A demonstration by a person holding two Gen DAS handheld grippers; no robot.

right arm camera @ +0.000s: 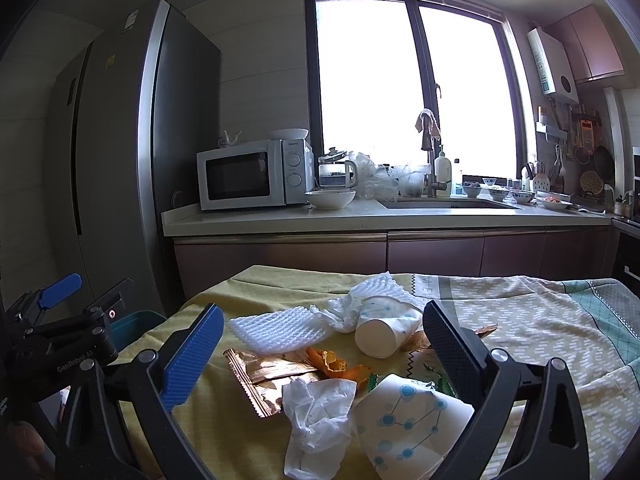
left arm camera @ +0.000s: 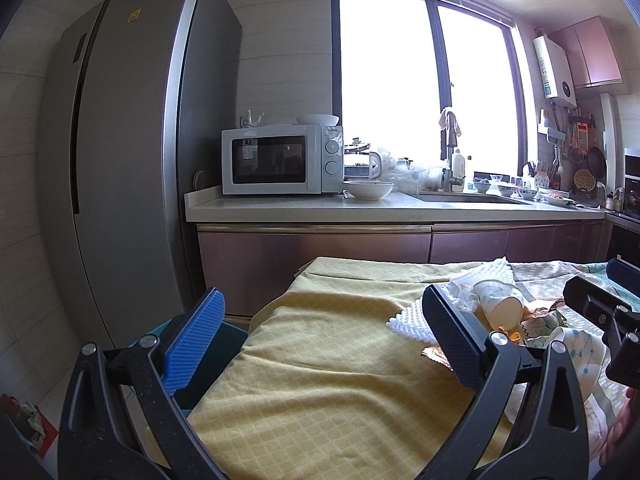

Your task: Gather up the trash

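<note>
Trash lies in a heap on the cloth-covered table [right arm camera: 540, 320]: two tipped paper cups [right arm camera: 384, 332] [right arm camera: 416, 420], a crumpled tissue [right arm camera: 316, 412], orange peel [right arm camera: 336, 364], a gold wrapper [right arm camera: 260, 376] and white foam net [right arm camera: 276, 328]. My right gripper [right arm camera: 320, 344] is open and empty, its jaws to either side of the heap just above it. My left gripper [left arm camera: 320, 332] is open and empty over the yellow cloth, left of the heap; one cup [left arm camera: 500, 304] shows past its right finger. The left gripper also shows in the right wrist view [right arm camera: 76, 292].
A teal bin [right arm camera: 132, 324] stands on the floor by the table's left edge, also in the left wrist view [left arm camera: 216, 364]. Behind are a fridge [left arm camera: 120, 160], a counter [left arm camera: 360, 208] with a microwave [left arm camera: 280, 160], a bowl and a sink.
</note>
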